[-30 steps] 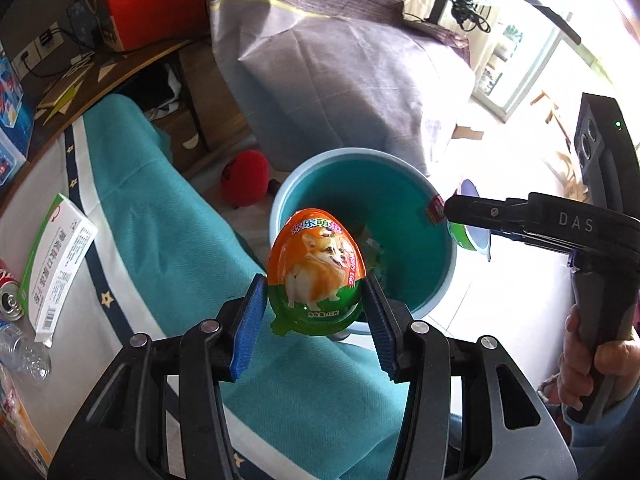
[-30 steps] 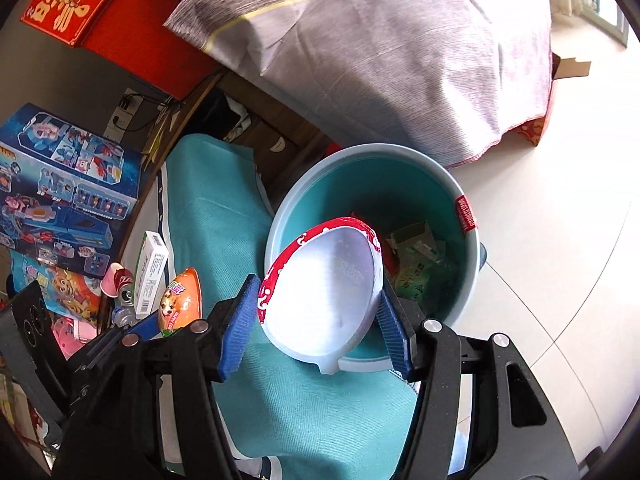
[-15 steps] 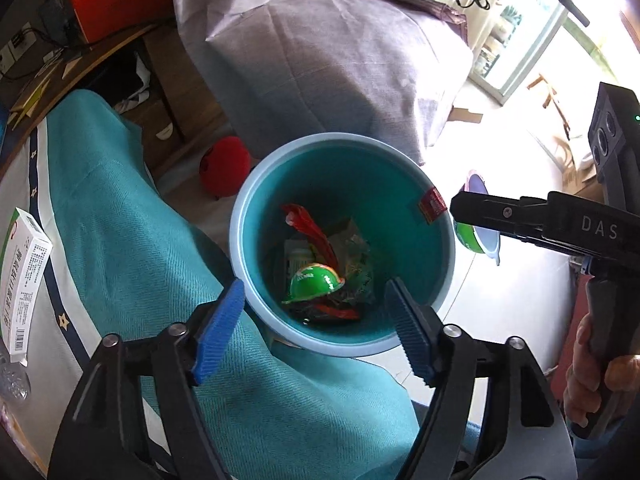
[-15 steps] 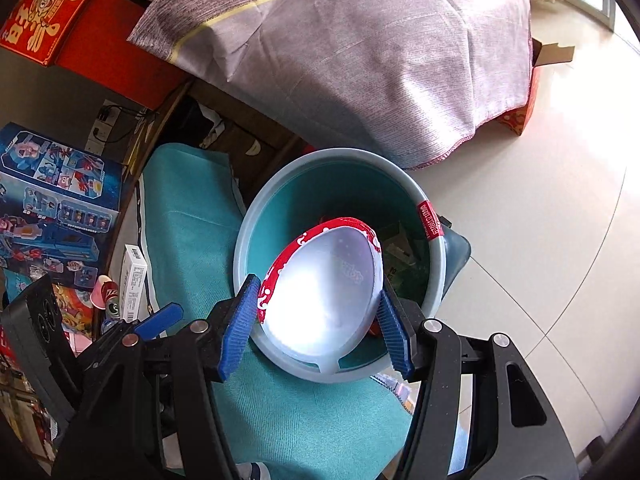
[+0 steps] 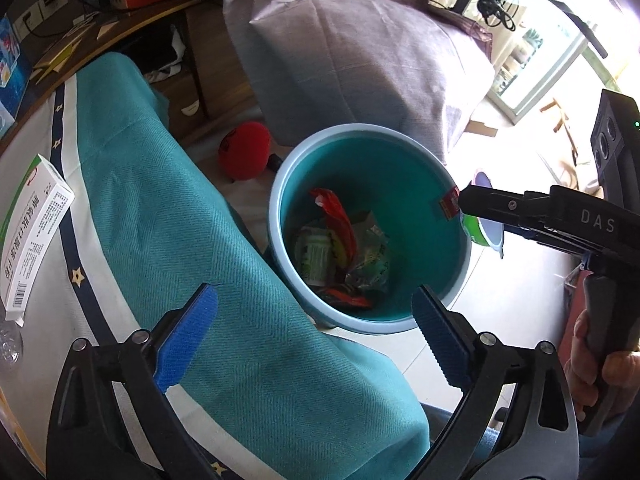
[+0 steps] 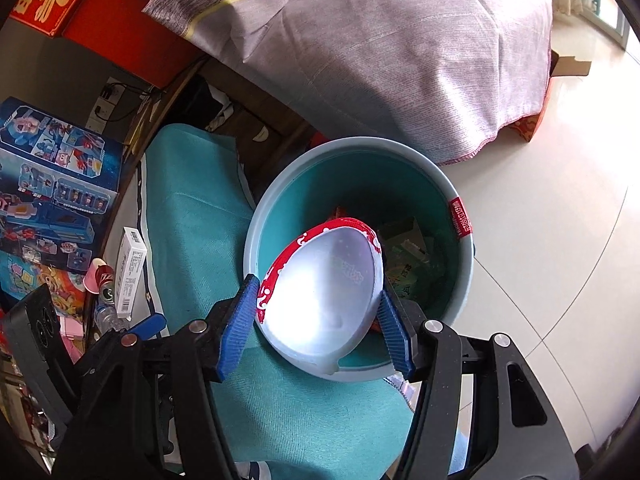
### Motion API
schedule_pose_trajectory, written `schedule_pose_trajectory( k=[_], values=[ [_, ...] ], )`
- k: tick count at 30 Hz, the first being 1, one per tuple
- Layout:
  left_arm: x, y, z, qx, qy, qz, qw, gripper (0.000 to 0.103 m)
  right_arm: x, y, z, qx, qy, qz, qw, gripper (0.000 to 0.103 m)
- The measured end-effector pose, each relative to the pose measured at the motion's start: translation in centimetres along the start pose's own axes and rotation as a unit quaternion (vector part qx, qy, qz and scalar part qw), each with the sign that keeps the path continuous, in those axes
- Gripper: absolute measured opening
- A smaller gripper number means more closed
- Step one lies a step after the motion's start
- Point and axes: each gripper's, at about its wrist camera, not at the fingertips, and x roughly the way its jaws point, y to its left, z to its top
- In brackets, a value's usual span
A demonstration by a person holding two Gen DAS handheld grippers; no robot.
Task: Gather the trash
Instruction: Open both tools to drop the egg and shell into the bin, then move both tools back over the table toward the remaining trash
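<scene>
We are hanging our left gripper [image 5: 314, 330], jaws just spread wide and empty, above the round teal plastic bin [image 6: 256, 240]. Our right gripper [image 6: 318, 330], just loosening, is bracketing the white red-rimmed half shell [image 6: 324, 300] over the near rim; it could clip that rim and bounce out.

I can't see the bin [image 6: 280, 196] floor under the white shell [image 6: 324, 300]; can't tell if the right claw [image 6: 318, 322] pads press on it.
</scene>
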Motion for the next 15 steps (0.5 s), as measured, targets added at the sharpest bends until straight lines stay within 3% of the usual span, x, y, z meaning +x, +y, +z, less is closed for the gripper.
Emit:
schedule_pose_trajectory(
  k=[1,15],
  values=[
    [-0.1,0.2,0.0,-0.003,0.0,-0.002,1.0,0.098,0.0,0.2,-0.1,0.001,0.0,-0.002,1.0,0.076],
    [-1.5,2.3,-1.9,-0.028,-0.006,-0.021,0.9994,0.098,0.5,2.5,-1.6,-0.001,0.02,-0.035,0.999,0.085]
  ],
)
